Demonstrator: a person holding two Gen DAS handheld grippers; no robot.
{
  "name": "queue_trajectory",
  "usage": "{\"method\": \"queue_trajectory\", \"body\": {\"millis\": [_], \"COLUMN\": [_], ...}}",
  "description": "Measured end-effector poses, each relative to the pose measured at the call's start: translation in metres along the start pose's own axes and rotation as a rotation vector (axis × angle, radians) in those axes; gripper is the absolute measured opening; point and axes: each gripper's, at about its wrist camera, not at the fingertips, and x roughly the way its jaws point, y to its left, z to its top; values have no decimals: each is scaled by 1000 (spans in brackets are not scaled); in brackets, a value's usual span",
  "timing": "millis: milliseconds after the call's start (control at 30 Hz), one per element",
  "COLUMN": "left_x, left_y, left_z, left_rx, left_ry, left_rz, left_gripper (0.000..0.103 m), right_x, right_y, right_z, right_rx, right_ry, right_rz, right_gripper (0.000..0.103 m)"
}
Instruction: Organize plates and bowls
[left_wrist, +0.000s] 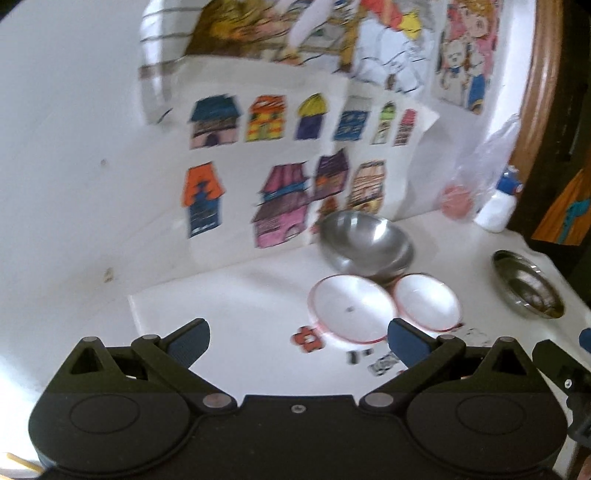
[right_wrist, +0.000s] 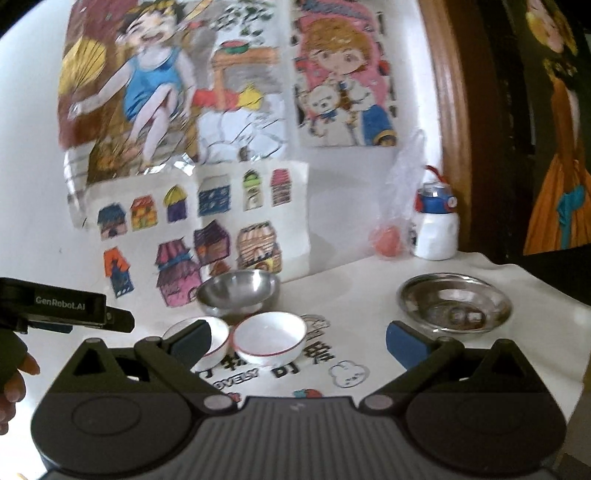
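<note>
- Both the left tongs (left_wrist: 297, 338) and the right tongs (right_wrist: 297, 338) were spread wide, holding nothing.
- Two white bowls (right_wrist: 269, 338) sat side by side on the worktop (right_wrist: 351, 291), before a steel bowl (right_wrist: 238, 290).
- A steel plate (right_wrist: 454, 302) lay well apart, rightward.

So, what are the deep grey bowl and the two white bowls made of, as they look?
Deep grey bowl: probably stainless steel, shiny, with mirror-like highlights inside. Two white bowls: likely glazed ceramic or porcelain, glossy white with a thin red rim line; melamine cannot be ruled out.

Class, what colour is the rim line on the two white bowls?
Red, a thin line round each of the white bowls; clearest in the right wrist view.
</note>
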Motion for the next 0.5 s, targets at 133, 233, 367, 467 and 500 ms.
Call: {"method": "queue_trajectory", "body": {"millis": [133,233,367,467,500], "left_x": [8,19,33,47,51], "left_y": [18,27,34,34,33], "left_z": [-4,-4,1,8,11], "left_rx": [-14,-23,-35,-35,-37], "left_ry": [-3,3,4,5,5], "left_rz": [22,21,-3,-17,-21], "left_gripper": [102,102,102,102,102], "right_x": [16,29,44,61,67], "right_y": [17,27,31,25,22], "right_z": [-6,-11,-8,4,9], "right_rx": [-27,-41,-50,-28,-18], "right_ry": [26,35,5,-28,-35], "right_rz": [16,36,72,80,81], "right_gripper": [103,103,103,103,103]}}
